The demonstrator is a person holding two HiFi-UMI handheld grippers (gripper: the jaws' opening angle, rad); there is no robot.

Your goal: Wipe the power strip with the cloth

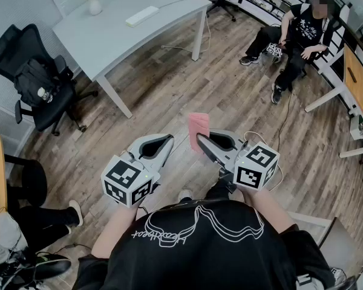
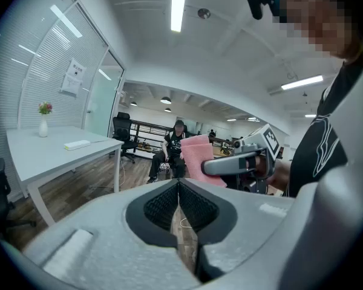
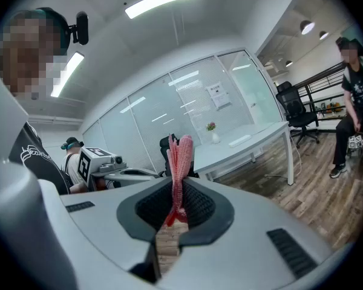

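the right tool (image 3: 176,193) is pinching a pink cloth (image 3: 180,159), which stands upright out of its pads in a narrow fold. the left tool (image 2: 179,185) has its jaws pressed together with nothing between them. both tools are held side by side in front of the person's chest, above the wood floor (image 1: 230,95), near each other but apart, tips pointing forward. the power strip (image 1: 142,16) lies flat on the white counter (image 1: 109,41), towards its far end, well apart from both tools and from the cloth. a small vase (image 1: 94,6) with flowers stands on the same counter near the strip. a black chair (image 1: 30,77) stands at the counter's left, and a seated person (image 1: 299,32) is further off at the right.
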